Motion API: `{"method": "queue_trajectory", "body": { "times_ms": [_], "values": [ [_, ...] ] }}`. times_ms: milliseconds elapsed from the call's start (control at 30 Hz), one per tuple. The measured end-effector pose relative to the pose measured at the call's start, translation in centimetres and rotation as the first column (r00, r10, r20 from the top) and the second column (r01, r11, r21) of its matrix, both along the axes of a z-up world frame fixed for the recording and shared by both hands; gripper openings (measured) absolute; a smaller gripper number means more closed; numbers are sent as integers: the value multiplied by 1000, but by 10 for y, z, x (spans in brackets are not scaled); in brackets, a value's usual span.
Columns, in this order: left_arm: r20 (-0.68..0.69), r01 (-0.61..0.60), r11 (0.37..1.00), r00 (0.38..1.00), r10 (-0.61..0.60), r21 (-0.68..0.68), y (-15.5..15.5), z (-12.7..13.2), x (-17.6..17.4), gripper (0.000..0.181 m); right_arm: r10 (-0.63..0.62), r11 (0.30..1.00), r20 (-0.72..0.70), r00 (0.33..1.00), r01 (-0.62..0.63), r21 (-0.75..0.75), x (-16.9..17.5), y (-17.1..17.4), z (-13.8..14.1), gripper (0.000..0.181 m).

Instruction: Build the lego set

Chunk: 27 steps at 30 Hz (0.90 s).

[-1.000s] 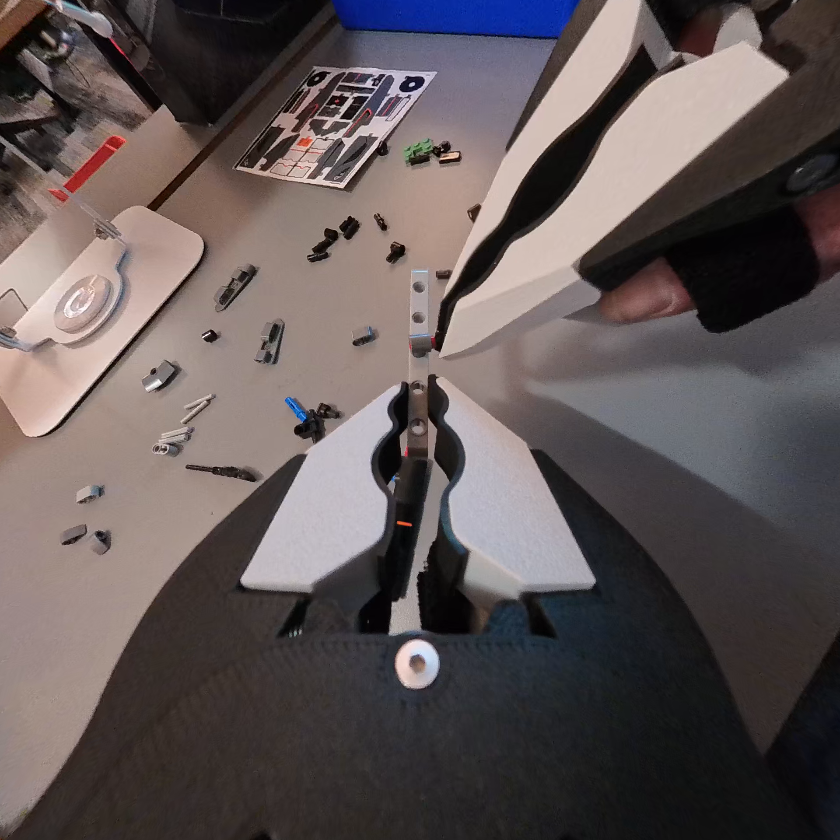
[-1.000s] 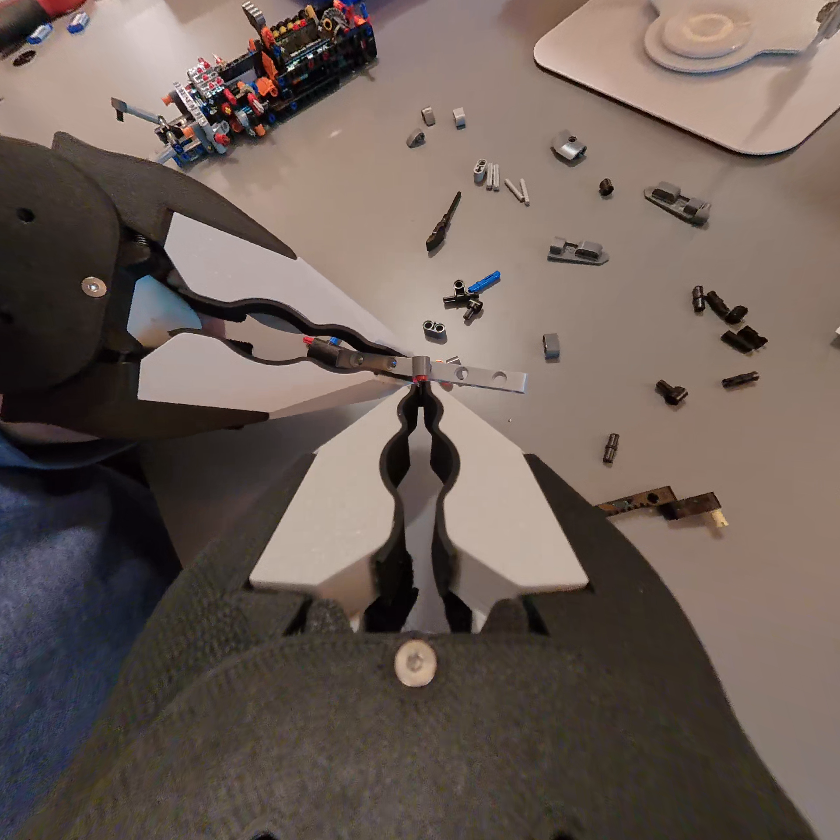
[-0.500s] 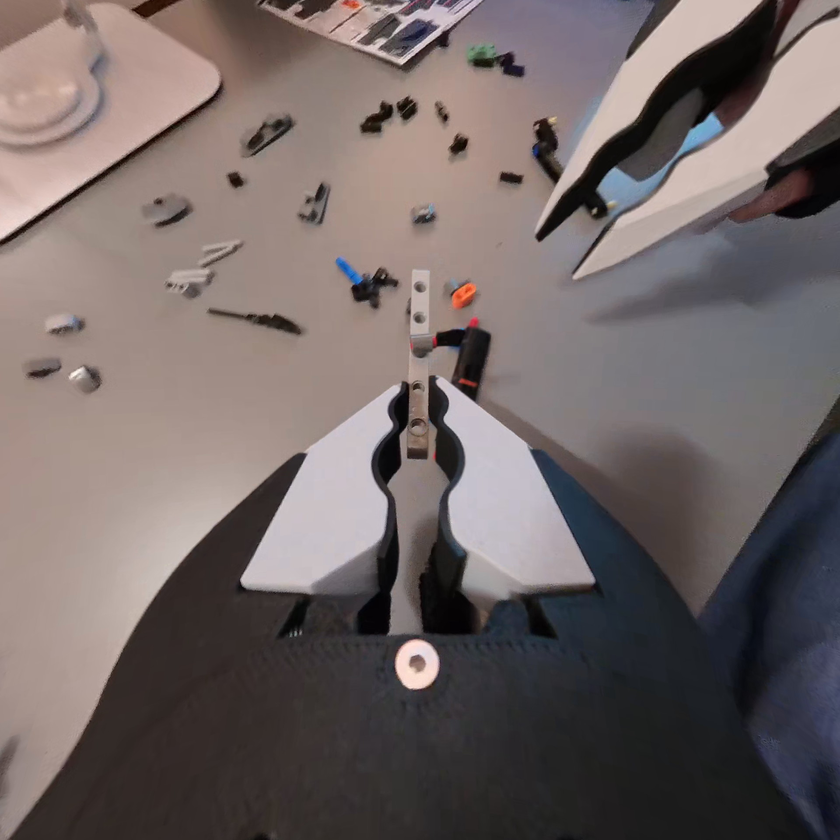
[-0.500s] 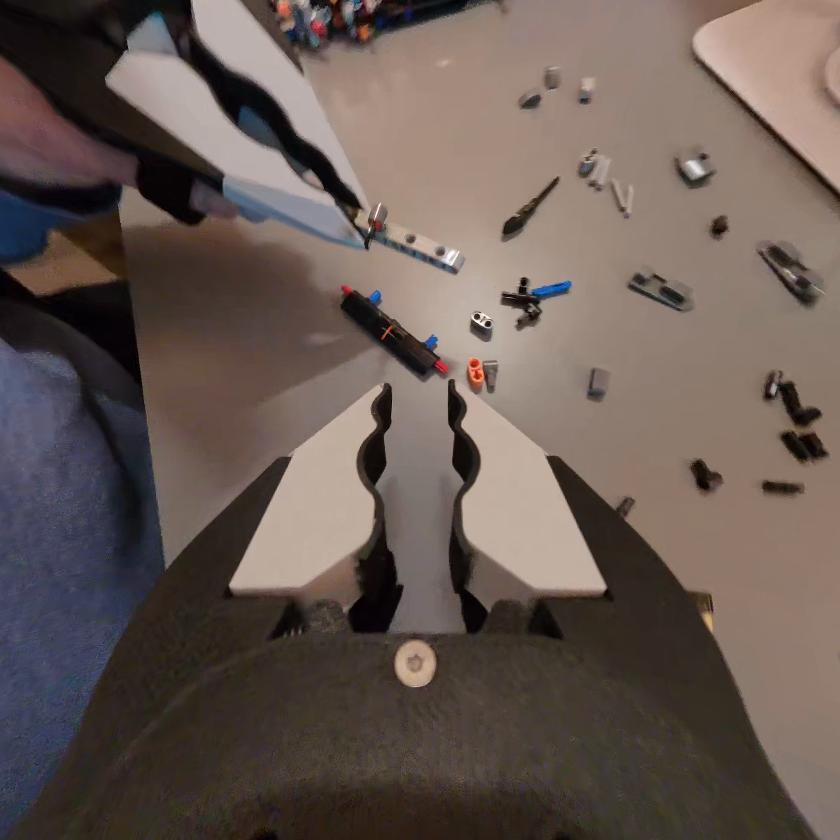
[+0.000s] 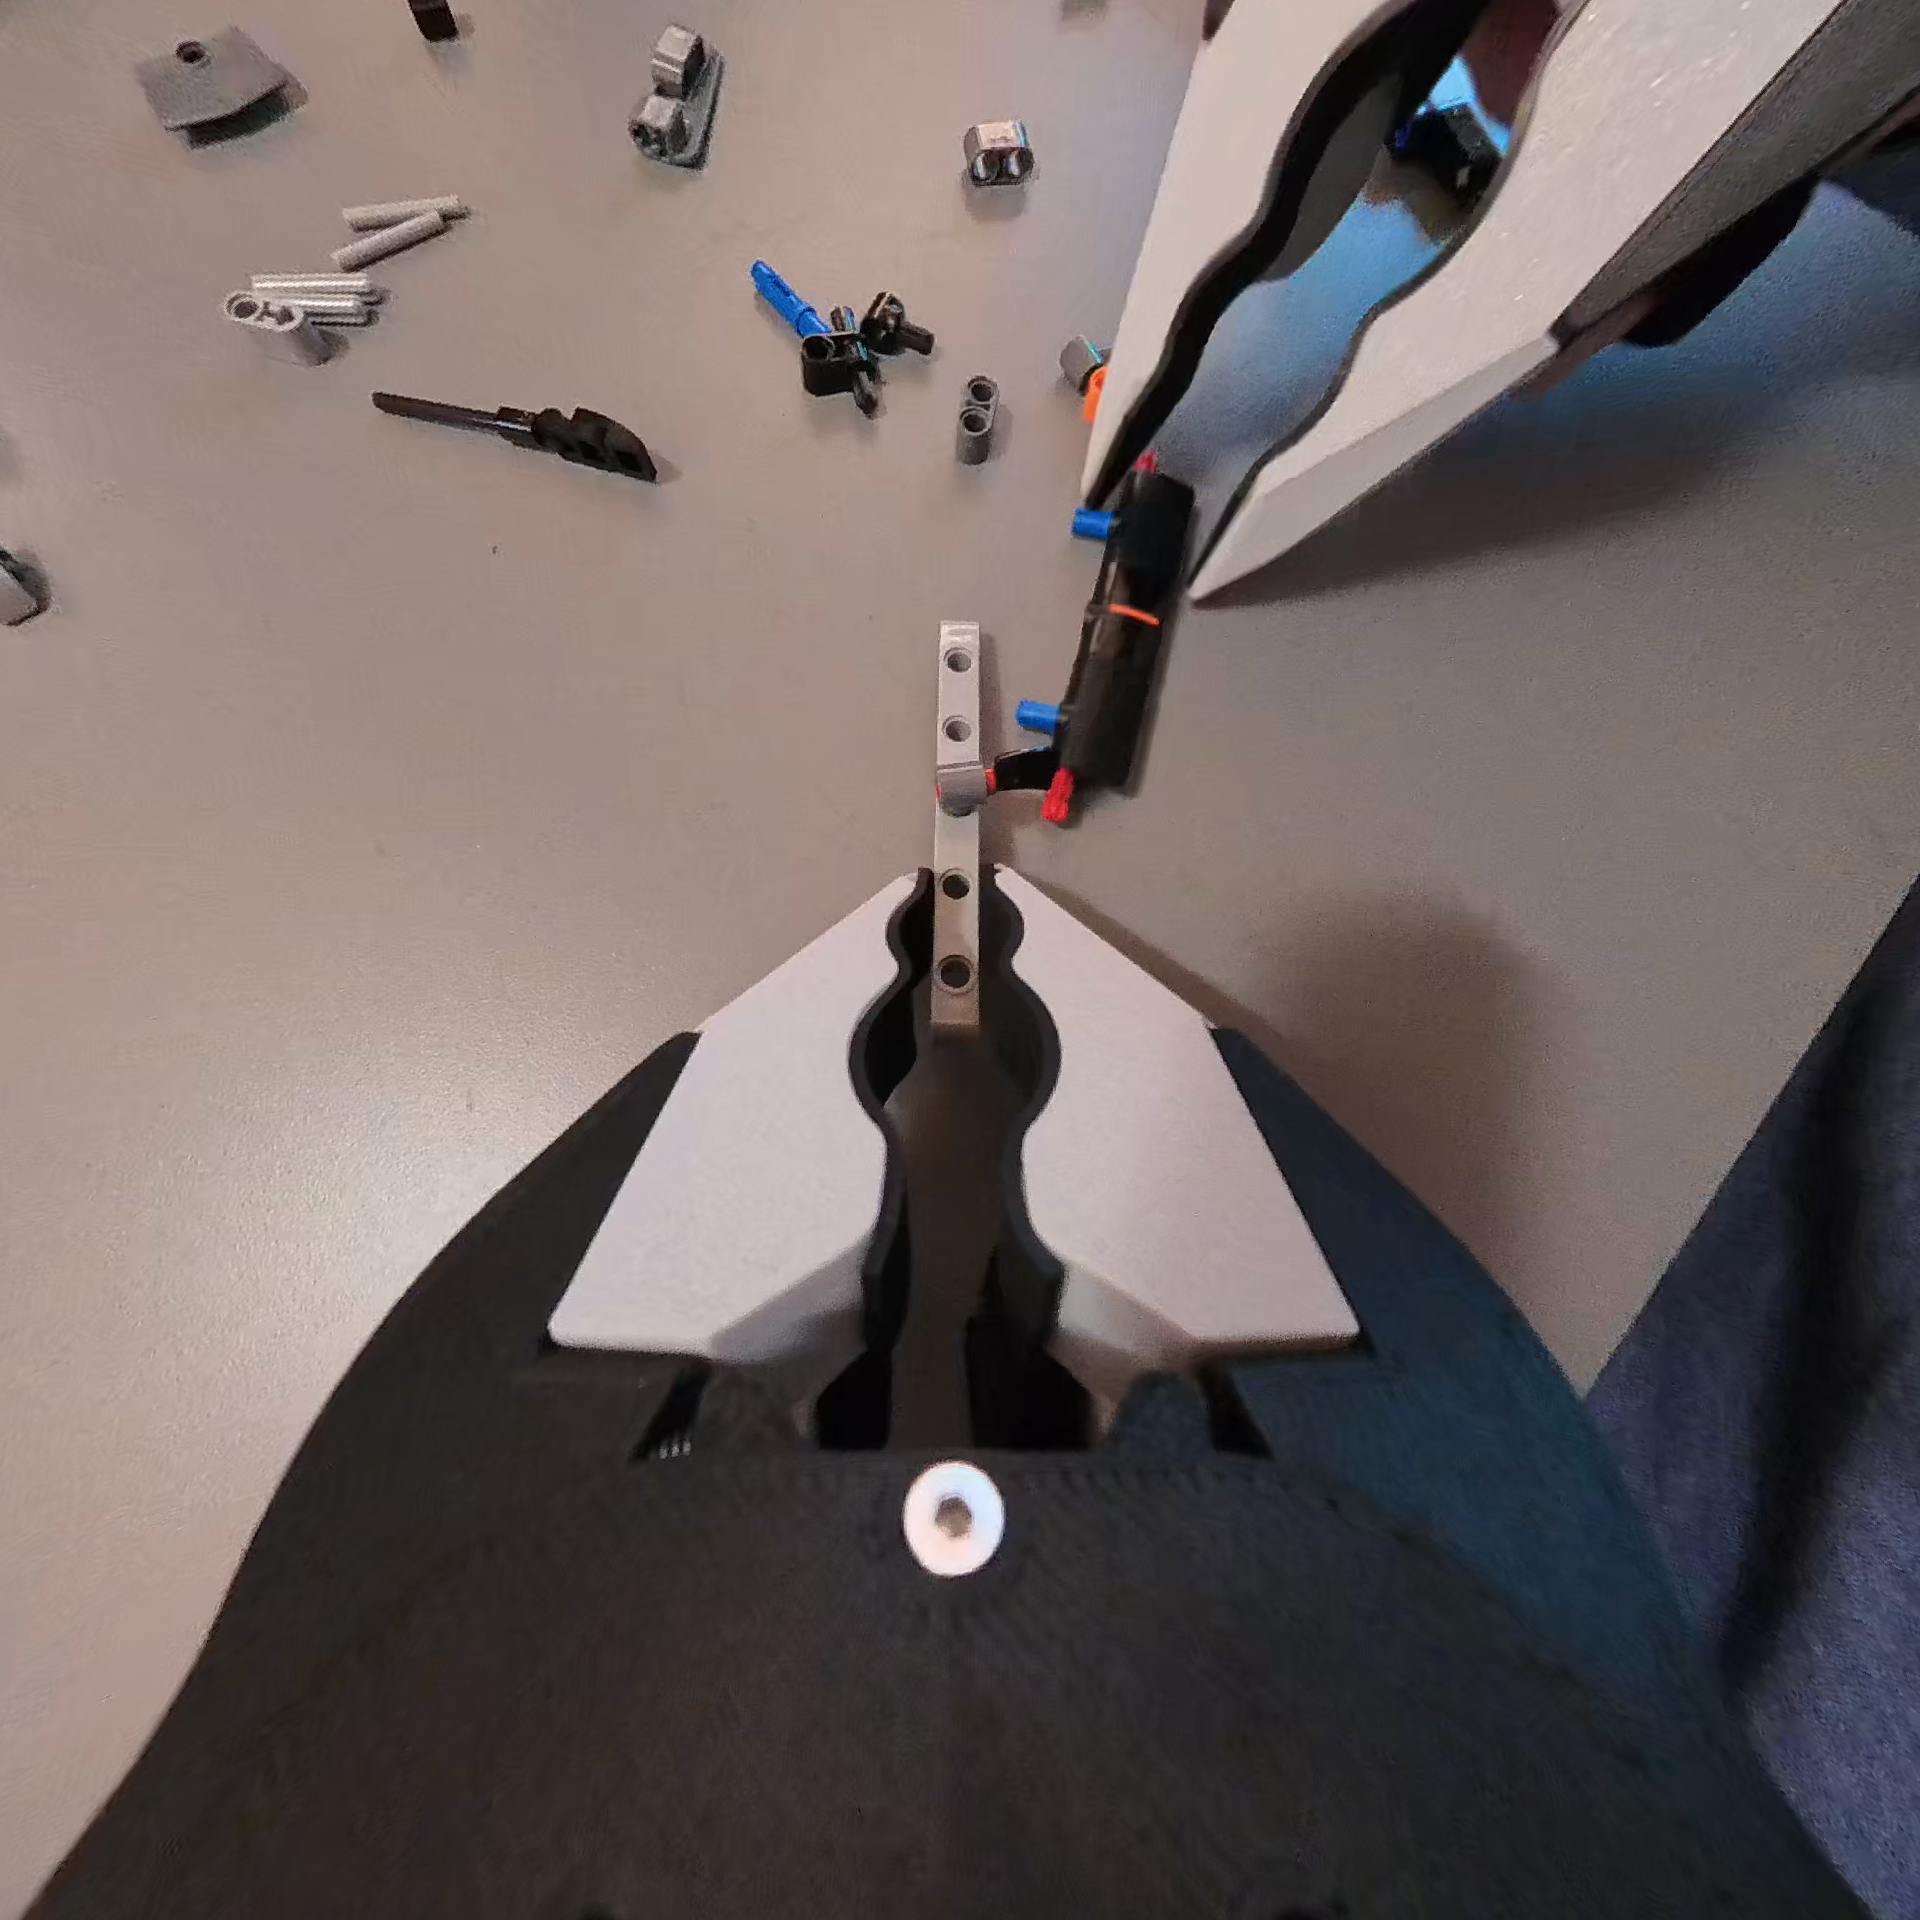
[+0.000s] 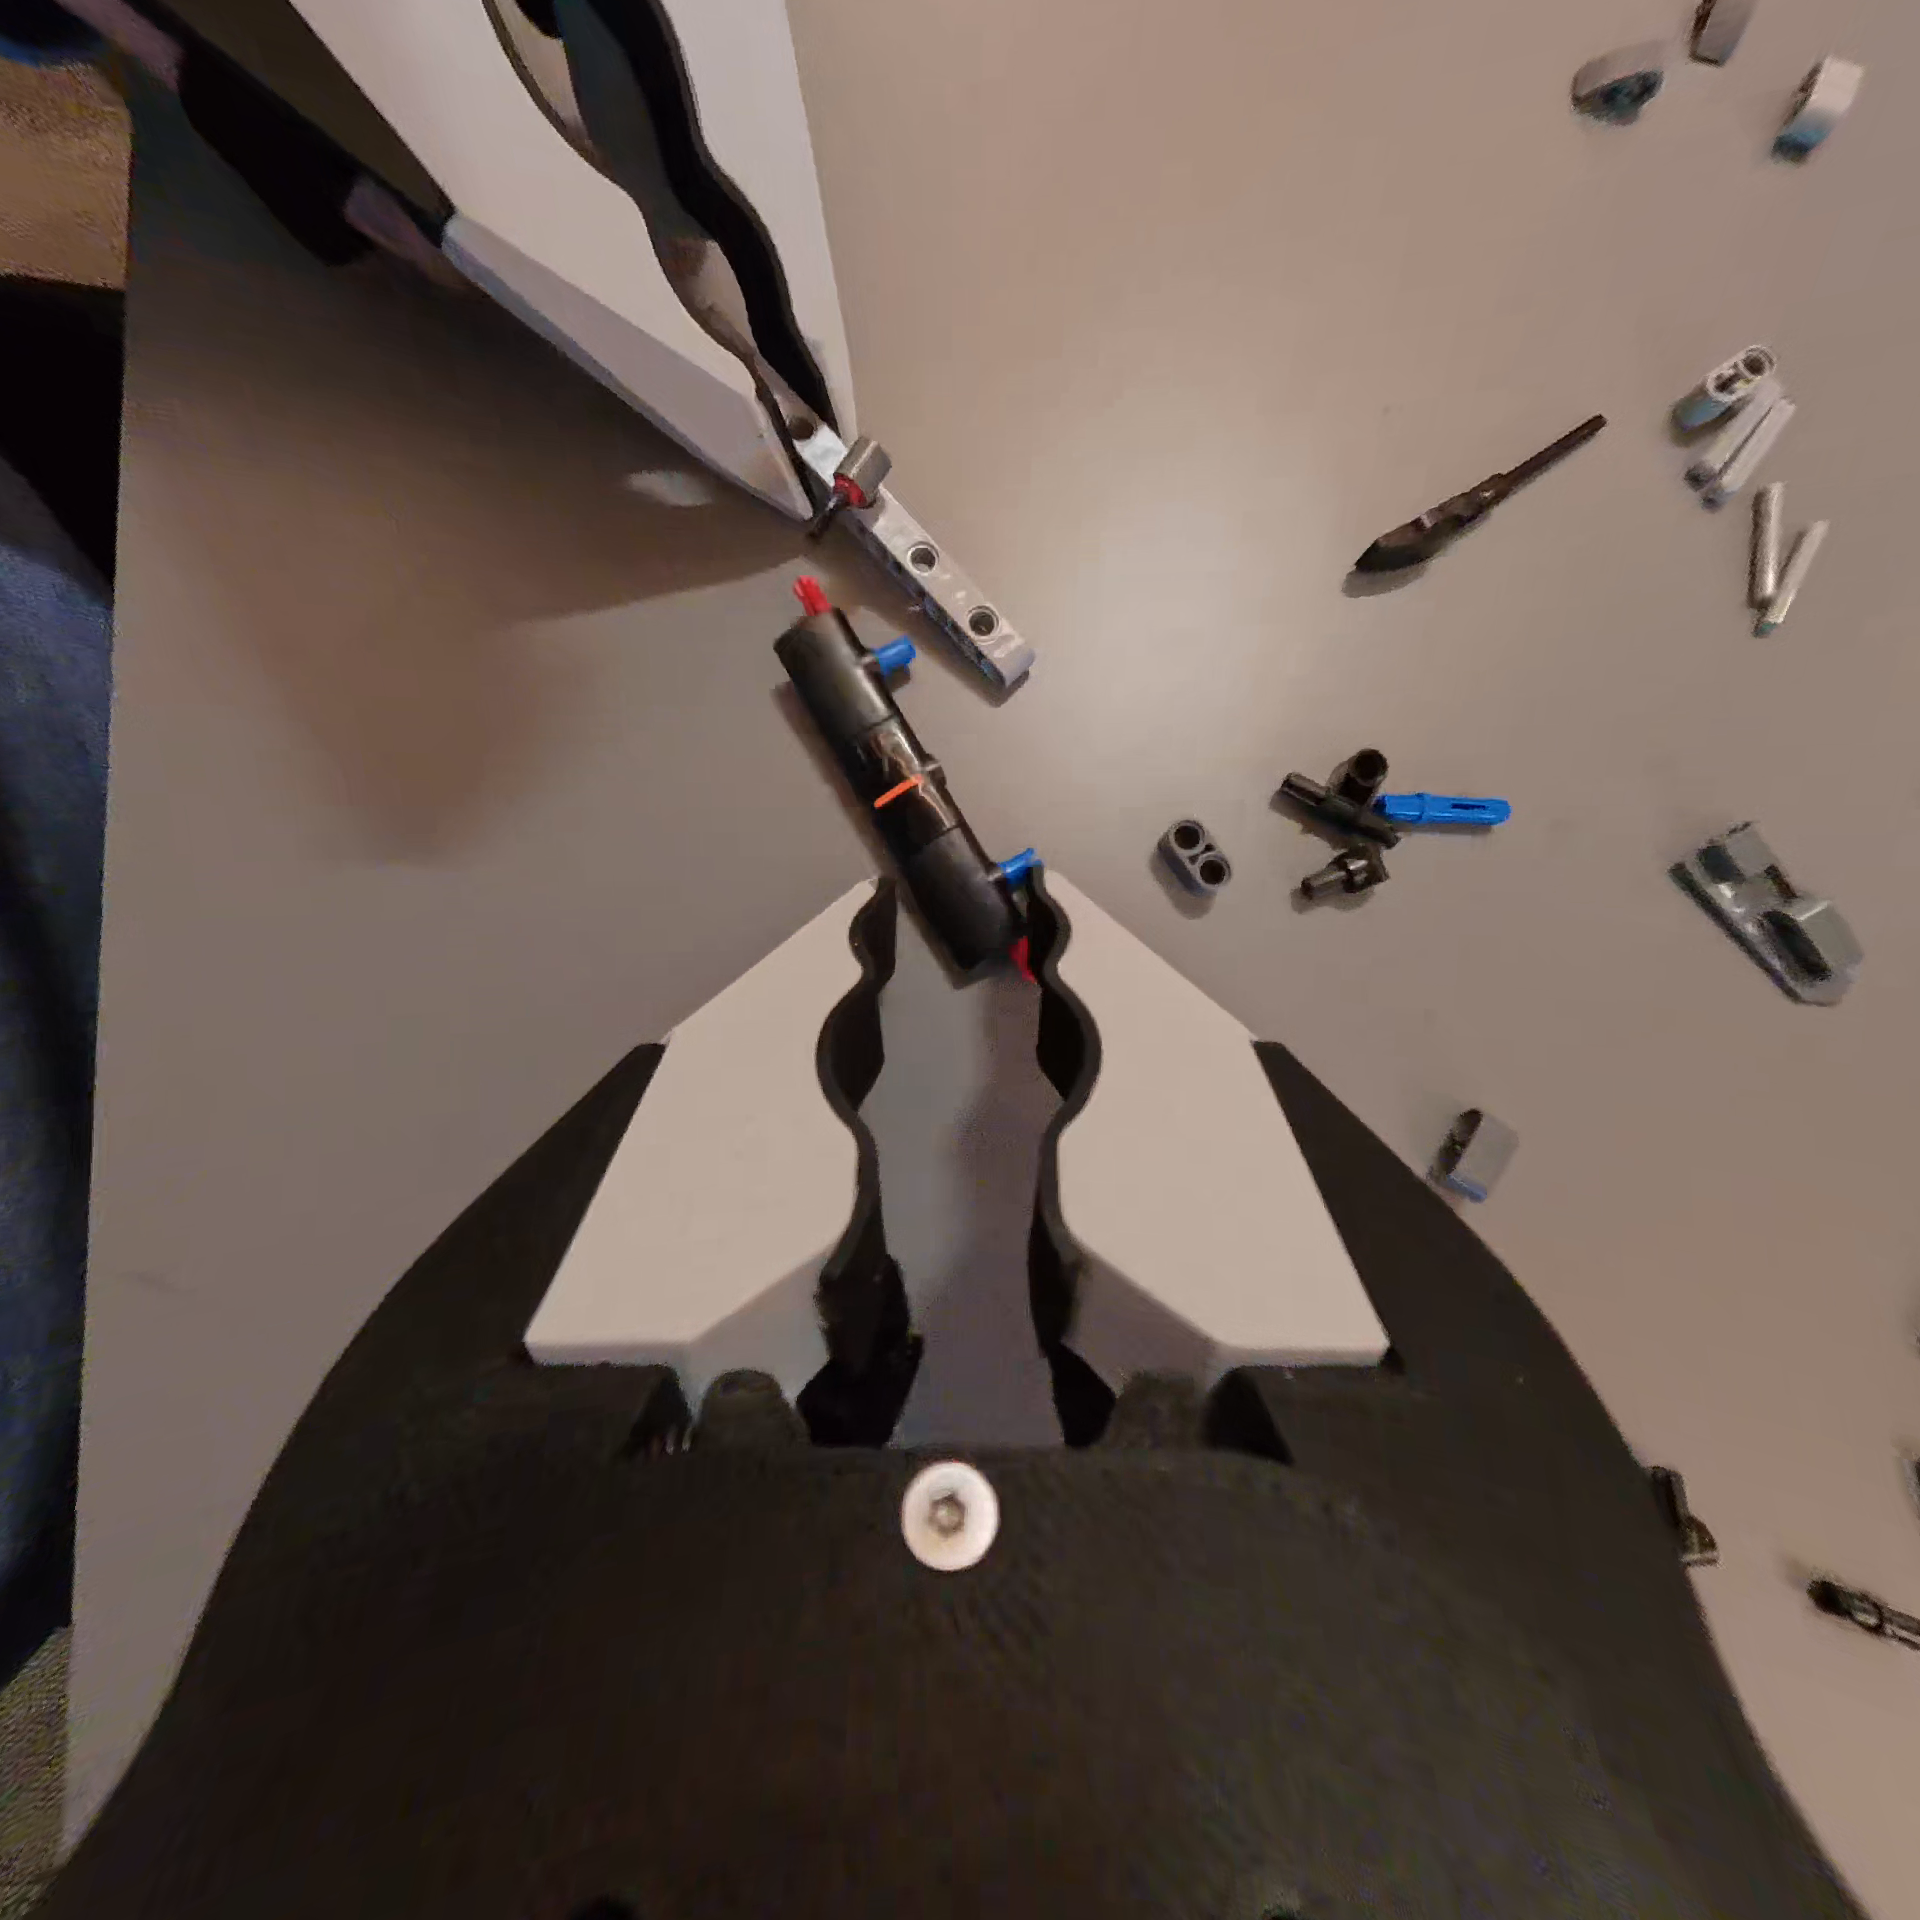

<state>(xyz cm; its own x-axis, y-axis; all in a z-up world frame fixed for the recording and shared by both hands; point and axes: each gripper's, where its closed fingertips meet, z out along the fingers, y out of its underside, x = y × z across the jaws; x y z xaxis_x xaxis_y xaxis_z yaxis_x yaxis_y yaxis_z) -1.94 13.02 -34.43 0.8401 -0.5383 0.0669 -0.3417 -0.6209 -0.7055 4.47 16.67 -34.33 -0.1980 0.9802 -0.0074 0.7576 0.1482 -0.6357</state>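
Left wrist view shows the left gripper (image 5: 956, 878) clenched on a light grey beam (image 5: 957, 727), which sticks out past its fingers above the grey worktop (image 5: 416, 831); a small grey connector (image 5: 961, 787) sits on the beam. Just beside it, a black cylinder assembly (image 6: 894, 790) with blue and red pins lies on the worktop, away from any edge in view. Right wrist view shows the right gripper (image 6: 956, 894) released, its spread fingers either side of the cylinder's near end. Loose black, grey and blue parts (image 6: 1351, 821) lie scattered beyond.
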Motion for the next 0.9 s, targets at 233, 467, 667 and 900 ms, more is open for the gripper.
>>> {"method": "queue_trajectory", "body": {
  "times_ms": [233, 467, 667, 900],
  "values": [
    [58, 29, 999, 998, -29, -13, -9, 2, -2, 18, 63, 997, -29, 998, -64, -32, -3, -9, 0, 17],
    [129, -4, 999, 992, 11, -48, -12, 12, -18, 10, 136, 991, -46, 990, -136, -10, -14, -22, 0, 17],
    [161, 11, 997, 987, 0, -72, 1, 19, -23, 4, 159, 987, -60, 985, -159, 4, -24, -24, 0, 17],
    [207, 62, 989, 978, -33, -136, 8, 8, -14, 4, 179, 984, -68, 981, -179, 13, -30, -23, 0, 17]
  ]
}}
